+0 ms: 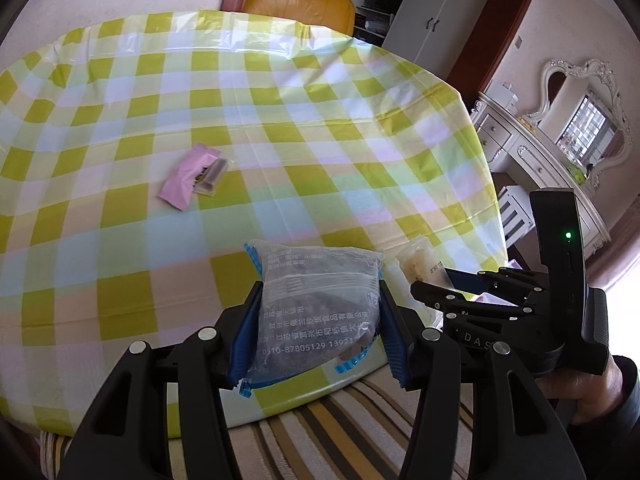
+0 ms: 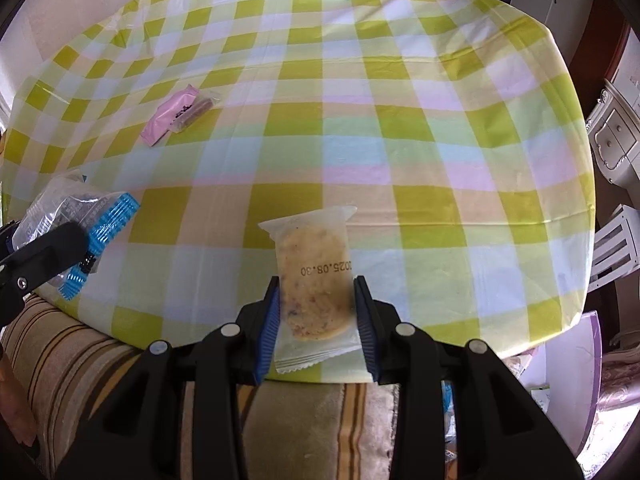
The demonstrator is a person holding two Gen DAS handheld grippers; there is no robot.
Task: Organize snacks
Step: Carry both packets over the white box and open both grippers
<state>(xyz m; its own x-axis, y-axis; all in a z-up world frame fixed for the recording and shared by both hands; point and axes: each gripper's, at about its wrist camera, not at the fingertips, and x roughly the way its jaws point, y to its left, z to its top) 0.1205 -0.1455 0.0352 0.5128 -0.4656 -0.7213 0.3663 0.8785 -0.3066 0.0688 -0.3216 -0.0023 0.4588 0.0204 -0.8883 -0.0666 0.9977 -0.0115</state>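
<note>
Left gripper is pinching the dark snack packet, right gripper is pinching the biscuit packet; both probably carrying toward the pink packet, needing gentle set-downs beside it.

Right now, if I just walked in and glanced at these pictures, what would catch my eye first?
Probably the loud yellow-green checked tablecloth filling both views. Next, a snack in each claw near the table's front edge: the left gripper clamps a clear packet with a dark cake, and the right gripper clamps a pale cookie packet. Farther back lie a pink packet and a small brown snack, side by side.
</note>
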